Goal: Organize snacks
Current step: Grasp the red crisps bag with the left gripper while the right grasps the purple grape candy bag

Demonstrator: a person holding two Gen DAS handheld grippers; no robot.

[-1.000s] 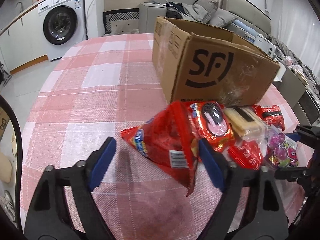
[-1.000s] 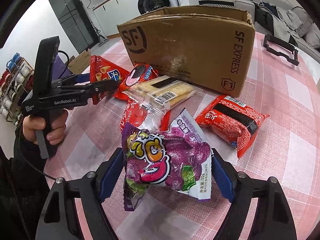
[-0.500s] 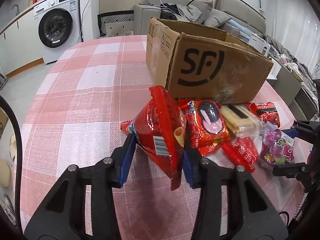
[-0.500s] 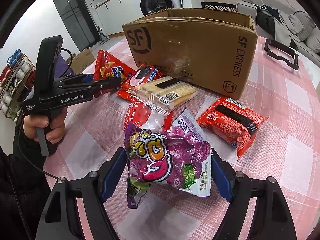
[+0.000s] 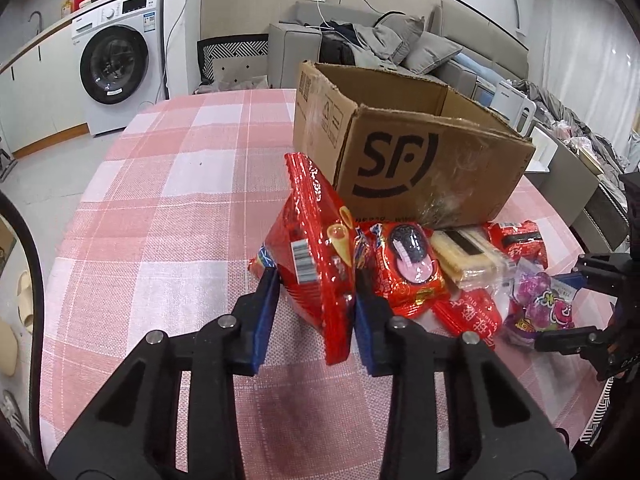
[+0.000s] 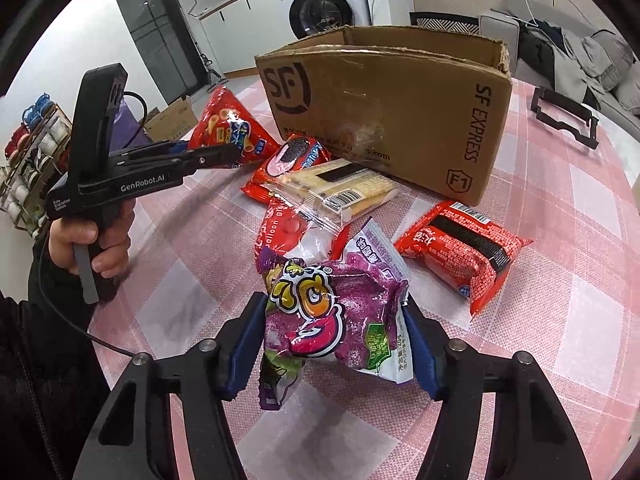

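Observation:
My left gripper is shut on a red cone-snack bag and holds it upright, lifted off the table in front of the open SF cardboard box. The same bag shows in the right wrist view, held by the left gripper. My right gripper is shut on a purple candy bag, raised a little above the table. It also shows in the left wrist view.
On the pink checked tablecloth lie a red cookie pack, a clear wafer pack, a red balloon pack and a red-black snack pack. A black frame lies behind the box.
The left gripper closed on the red cone-snack bag and lifted it upright. The right gripper's fingers closed on the purple candy bag and raised it slightly.

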